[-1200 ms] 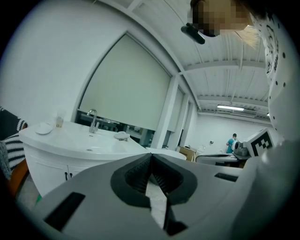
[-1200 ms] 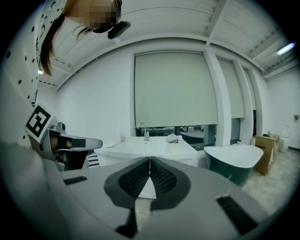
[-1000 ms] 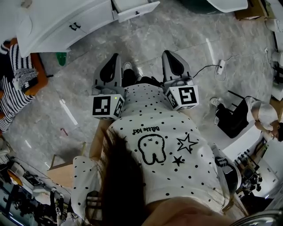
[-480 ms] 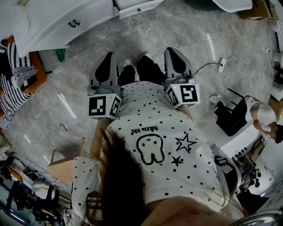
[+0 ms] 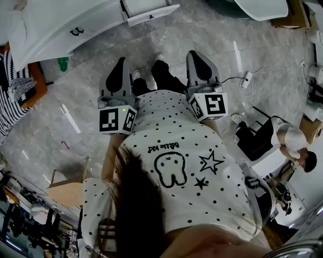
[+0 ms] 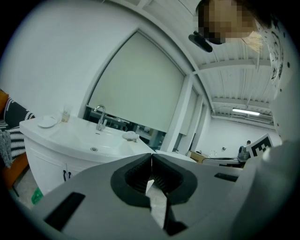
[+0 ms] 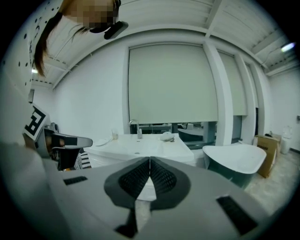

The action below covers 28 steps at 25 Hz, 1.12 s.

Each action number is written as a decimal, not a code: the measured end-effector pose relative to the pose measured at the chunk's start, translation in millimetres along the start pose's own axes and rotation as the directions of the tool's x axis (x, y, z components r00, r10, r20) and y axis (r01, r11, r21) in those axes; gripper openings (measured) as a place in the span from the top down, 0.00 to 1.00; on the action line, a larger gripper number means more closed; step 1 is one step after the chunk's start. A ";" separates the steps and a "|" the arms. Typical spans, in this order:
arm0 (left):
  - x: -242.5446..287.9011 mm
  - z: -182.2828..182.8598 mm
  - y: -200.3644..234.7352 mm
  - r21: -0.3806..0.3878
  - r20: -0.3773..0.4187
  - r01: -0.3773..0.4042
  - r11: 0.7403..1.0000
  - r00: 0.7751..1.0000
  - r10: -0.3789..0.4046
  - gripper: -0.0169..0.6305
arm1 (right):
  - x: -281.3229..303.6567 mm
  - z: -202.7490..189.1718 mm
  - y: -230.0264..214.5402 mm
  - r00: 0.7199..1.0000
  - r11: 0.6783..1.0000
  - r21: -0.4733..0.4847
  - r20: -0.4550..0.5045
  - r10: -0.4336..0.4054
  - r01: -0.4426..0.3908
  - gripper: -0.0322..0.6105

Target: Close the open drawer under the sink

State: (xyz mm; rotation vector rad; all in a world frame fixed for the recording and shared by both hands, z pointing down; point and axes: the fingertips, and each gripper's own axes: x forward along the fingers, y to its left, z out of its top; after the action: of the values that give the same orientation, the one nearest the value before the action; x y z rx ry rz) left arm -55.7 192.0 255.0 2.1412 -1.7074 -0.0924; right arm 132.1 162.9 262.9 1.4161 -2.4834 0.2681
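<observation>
The white sink cabinet (image 5: 55, 27) stands at the top left of the head view, with its open drawer (image 5: 150, 11) sticking out at the cabinet's right end. My left gripper (image 5: 120, 64) and right gripper (image 5: 196, 55) are held side by side above the marble floor, well short of the drawer, both shut and empty. In the left gripper view the shut left gripper (image 6: 151, 157) points at the basin (image 6: 89, 143) and faucet (image 6: 100, 117). The right gripper (image 7: 150, 161) faces the same sink (image 7: 140, 146) from farther right. The jaws hide the drawer in both gripper views.
A person in striped clothes (image 5: 12, 90) sits on an orange seat left of the cabinet, next to a green object (image 5: 62, 63). A bathtub (image 7: 234, 159) stands to the right of the sink. A power strip with cable (image 5: 246, 78) lies on the floor at right, near another person (image 5: 285, 141).
Both grippers have moved forward toward the cabinet, still shut. The feet have stepped ahead, and the cabinet and drawer sit nearer in the head view.
</observation>
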 end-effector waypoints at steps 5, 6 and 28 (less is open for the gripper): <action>36.9 4.7 -20.3 0.004 0.027 -0.015 1.000 1.000 0.015 0.96 | 14.9 11.7 -41.8 1.000 1.000 -0.016 0.013 0.013 -0.013 0.93; 43.7 5.3 -23.3 0.001 0.032 -0.021 1.000 0.999 0.021 0.96 | 17.9 13.0 -49.9 1.000 1.000 -0.018 0.014 0.015 -0.015 0.93; 101.9 -8.8 -72.2 -0.010 0.040 -0.114 0.993 0.993 0.114 0.96 | 48.0 14.4 -136.4 0.993 0.993 -0.011 0.007 0.117 -0.117 0.93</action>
State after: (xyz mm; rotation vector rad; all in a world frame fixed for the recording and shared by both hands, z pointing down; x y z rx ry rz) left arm 39.2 110.4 257.7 2.0446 -1.8455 -0.1109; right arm 224.4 50.8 268.4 1.2717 -2.5740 0.2727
